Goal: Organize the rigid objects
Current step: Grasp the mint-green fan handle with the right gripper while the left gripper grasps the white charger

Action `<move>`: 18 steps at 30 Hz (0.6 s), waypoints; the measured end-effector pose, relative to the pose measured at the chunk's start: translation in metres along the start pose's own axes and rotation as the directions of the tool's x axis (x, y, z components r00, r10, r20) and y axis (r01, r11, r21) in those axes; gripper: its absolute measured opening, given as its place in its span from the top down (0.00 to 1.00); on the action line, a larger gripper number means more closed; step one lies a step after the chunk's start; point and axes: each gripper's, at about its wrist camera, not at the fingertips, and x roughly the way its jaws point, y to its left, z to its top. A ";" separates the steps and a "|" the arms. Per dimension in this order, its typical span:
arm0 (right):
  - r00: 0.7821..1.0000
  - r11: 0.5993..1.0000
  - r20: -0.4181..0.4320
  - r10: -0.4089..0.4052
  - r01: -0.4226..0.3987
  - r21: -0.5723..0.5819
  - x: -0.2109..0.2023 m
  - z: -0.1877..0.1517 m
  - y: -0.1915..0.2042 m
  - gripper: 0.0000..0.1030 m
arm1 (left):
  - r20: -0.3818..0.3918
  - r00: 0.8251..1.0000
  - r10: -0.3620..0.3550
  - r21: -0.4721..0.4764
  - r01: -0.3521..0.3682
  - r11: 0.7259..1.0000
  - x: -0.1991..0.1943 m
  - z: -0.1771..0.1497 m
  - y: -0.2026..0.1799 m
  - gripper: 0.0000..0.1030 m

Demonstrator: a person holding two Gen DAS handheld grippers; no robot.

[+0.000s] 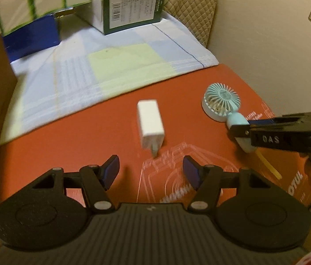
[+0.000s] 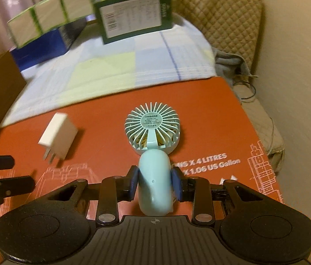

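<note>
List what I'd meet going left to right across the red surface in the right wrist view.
Left gripper at the left edge → white charger lying prongs toward the camera → blue handheld fan, its handle clamped in the right gripper → white printed lettering on the red surface.

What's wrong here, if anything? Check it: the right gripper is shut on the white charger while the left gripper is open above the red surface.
One thing is wrong. The right gripper is shut on the handle of the blue handheld fan, not the white charger, which lies free, as the right wrist view shows. The left gripper is indeed open above the red surface.
</note>
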 end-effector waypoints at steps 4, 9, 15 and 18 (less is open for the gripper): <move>1.000 1.000 -0.001 0.005 -0.005 0.019 0.000 0.003 -0.005 0.71 | 0.007 1.000 0.004 0.002 -0.004 1.000 0.018 0.017 0.000 0.43; 1.000 1.000 -0.006 0.017 -0.017 0.025 0.003 0.005 -0.008 0.71 | -0.005 1.000 0.010 0.016 -0.010 1.000 0.039 0.031 -0.001 0.52; 1.000 0.999 -0.015 0.021 -0.020 0.037 0.009 0.010 -0.008 0.71 | -0.038 0.999 0.020 0.045 -0.018 0.999 0.057 0.036 -0.004 0.66; 1.000 0.999 -0.012 0.017 -0.017 0.033 0.012 0.013 -0.007 0.70 | -0.051 0.999 0.014 0.058 -0.012 0.998 0.062 0.036 -0.004 0.74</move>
